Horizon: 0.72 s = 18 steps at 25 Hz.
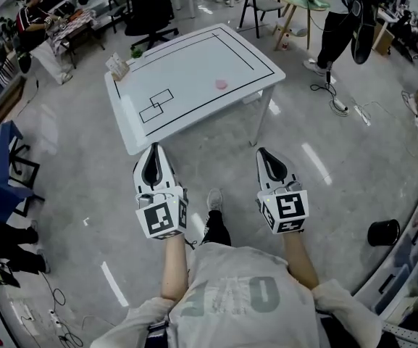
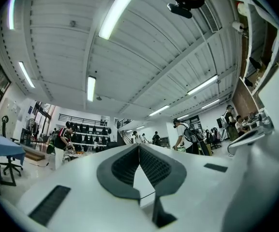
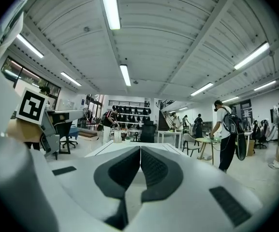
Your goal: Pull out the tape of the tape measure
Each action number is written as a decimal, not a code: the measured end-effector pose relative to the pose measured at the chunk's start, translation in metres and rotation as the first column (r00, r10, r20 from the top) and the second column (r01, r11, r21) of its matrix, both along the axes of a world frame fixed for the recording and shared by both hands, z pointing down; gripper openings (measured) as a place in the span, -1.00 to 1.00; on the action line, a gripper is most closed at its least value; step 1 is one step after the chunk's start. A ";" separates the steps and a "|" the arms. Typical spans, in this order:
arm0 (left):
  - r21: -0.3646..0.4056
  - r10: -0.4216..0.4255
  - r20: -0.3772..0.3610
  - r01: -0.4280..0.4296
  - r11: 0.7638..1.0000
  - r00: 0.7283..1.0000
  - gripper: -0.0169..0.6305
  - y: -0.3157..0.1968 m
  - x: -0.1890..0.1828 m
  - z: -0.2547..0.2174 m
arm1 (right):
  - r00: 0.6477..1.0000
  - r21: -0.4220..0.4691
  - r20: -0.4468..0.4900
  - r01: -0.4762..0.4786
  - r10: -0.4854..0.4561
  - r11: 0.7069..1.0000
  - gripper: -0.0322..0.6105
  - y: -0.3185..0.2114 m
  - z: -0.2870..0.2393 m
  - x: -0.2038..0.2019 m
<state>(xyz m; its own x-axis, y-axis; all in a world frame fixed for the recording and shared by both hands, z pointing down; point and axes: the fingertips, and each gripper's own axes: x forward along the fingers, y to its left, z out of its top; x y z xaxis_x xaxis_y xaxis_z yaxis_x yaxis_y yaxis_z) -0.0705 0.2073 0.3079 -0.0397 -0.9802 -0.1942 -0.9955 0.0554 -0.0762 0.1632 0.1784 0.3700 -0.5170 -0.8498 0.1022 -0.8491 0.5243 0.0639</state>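
Grippers first, two in all: my left gripper (image 1: 153, 154) and right gripper (image 1: 268, 158) are both closed on nothing, side by side just short of the tabletop (image 1: 194, 64). I judge this the approach step, with no tape pulled yet. One tape measure (image 1: 221, 83), as I take the pink disc, lies well ahead of the right gripper. Next I must reach in, open, steady the case and pinch the tape end. One box (image 1: 117, 67) stands far ahead, left.

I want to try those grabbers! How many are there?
2. The white, black-padded left gripper is held at lower left, just short of the white rectangular table; the matching right gripper is beside it, at right.
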 end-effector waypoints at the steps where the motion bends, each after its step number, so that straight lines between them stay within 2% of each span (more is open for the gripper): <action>1: -0.006 0.003 -0.002 -0.003 1.000 1.000 -0.86 -0.020 -0.005 0.000 | 1.000 0.000 -0.004 -0.008 0.008 1.000 -0.81 -0.019 -0.002 -0.004; 7: -0.027 0.013 0.009 -0.013 1.000 1.000 -0.86 -0.133 -0.040 -0.002 | 0.999 -0.024 -0.006 -0.054 0.054 0.998 -0.81 -0.136 -0.011 -0.035; 10: -0.064 0.000 -0.007 -0.001 0.998 1.000 -0.86 -0.185 -0.068 0.007 | 0.998 -0.030 -0.004 -0.062 0.062 0.998 -0.81 -0.198 -0.013 -0.061; 14: -0.118 -0.015 -0.015 0.013 0.993 1.000 -0.86 -0.232 -0.099 0.026 | 0.998 -0.036 -0.015 -0.064 0.063 0.997 -0.81 -0.258 -0.005 -0.091; 18: -0.130 -0.041 -0.013 0.039 0.991 0.999 -0.86 -0.267 -0.122 0.034 | 0.998 -0.042 -0.023 -0.057 0.056 0.997 -0.81 -0.296 -0.002 -0.109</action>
